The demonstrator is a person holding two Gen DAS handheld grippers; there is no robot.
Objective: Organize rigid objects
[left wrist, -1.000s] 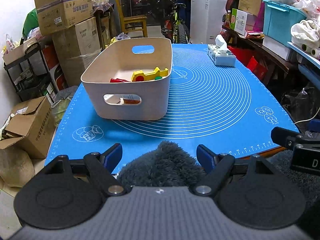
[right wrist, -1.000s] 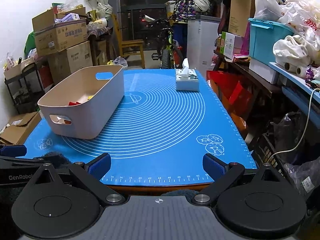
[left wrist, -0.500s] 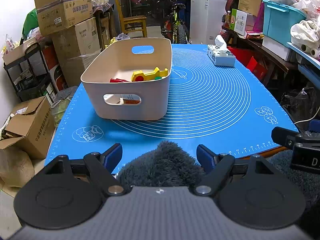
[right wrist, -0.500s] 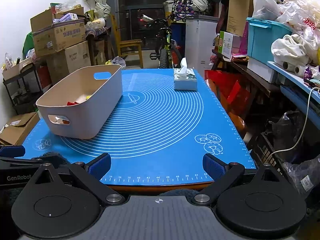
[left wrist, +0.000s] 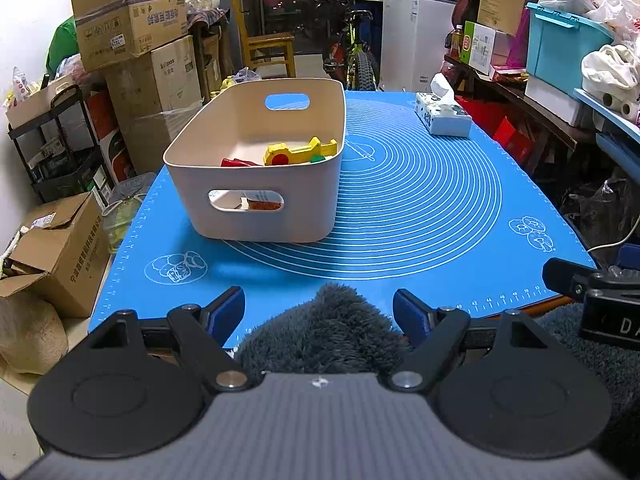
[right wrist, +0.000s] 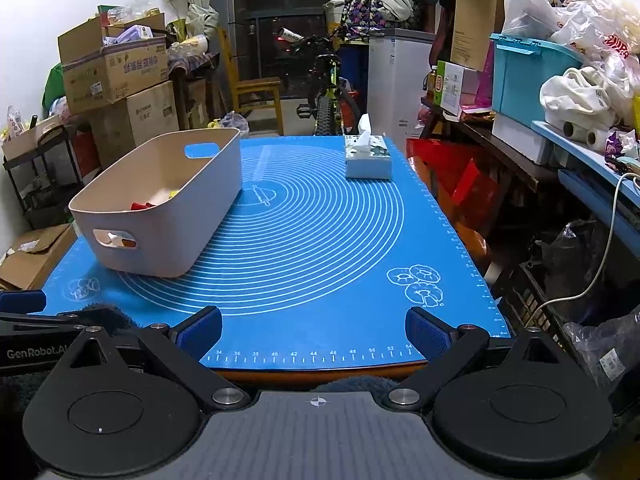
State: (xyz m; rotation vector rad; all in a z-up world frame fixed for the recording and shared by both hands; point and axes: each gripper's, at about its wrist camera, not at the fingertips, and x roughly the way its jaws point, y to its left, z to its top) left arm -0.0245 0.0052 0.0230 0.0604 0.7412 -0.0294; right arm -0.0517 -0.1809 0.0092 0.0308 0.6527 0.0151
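A beige bin (left wrist: 256,184) with handle cut-outs stands on the left part of the blue mat (left wrist: 420,208); it also shows in the right wrist view (right wrist: 160,208). Inside lie a yellow toy piece (left wrist: 298,151), a red piece (left wrist: 236,162) and a green bit. My left gripper (left wrist: 319,312) is open and empty at the mat's near edge, over a dark fuzzy cloth (left wrist: 324,332). My right gripper (right wrist: 314,330) is open and empty, held back at the near edge of the mat (right wrist: 320,248). Part of the right gripper shows in the left wrist view (left wrist: 592,292).
A tissue box (left wrist: 442,117) stands at the mat's far right; it also shows in the right wrist view (right wrist: 368,156). Cardboard boxes (left wrist: 132,32) are stacked to the left, shelves and a teal crate (left wrist: 560,52) to the right, a bicycle (right wrist: 332,100) behind.
The right wrist view has shifted slightly. Both grippers stay open and nothing on the mat has moved.
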